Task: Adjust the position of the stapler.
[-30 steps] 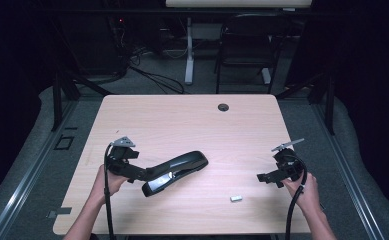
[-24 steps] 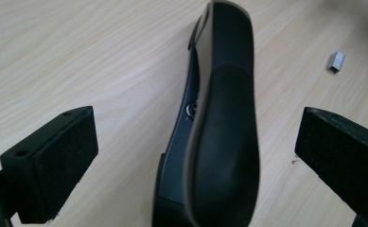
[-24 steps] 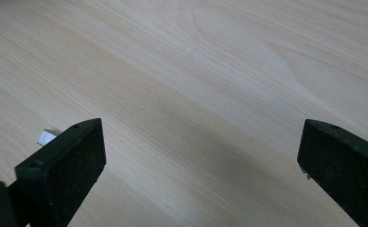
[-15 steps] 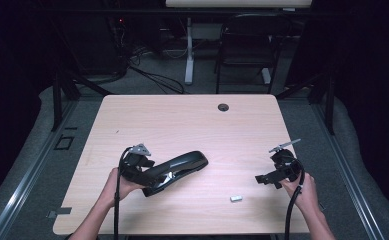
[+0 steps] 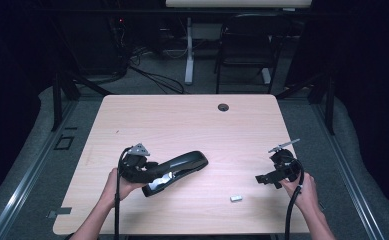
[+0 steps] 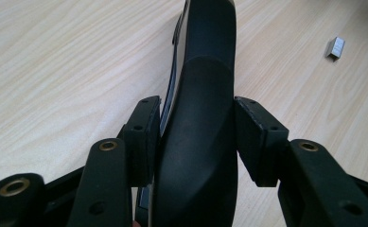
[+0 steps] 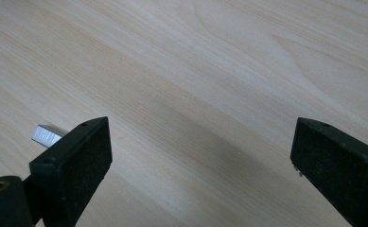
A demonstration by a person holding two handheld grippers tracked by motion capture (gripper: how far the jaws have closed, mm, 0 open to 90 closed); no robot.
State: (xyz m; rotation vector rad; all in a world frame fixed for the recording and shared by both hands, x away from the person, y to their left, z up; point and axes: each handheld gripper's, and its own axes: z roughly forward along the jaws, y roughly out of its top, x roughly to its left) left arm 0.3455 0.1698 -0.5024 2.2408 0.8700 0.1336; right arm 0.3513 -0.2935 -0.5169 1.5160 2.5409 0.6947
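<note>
Left hand-held gripper [image 6: 198, 137]: jaws just closing, pads now pressed on rear end of black stapler [image 5: 174, 169] lying on desk [image 5: 192, 120]. Right hand-held gripper [image 5: 260, 179]: jaws wide apart, empty, right of stapler. Staple block [image 5: 236, 198]: right of stapler.

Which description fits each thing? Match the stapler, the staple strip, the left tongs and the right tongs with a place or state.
1 stapler
2 staple strip
3 left tongs
4 right tongs

a wide open over bare wood
b small, silvery, lying between the hands
c long, lying slantwise on the table
d clasping the stapler's sides

Pairs: 1-c, 2-b, 3-d, 4-a. The left tongs have just been closing, with the stapler between them.
</note>
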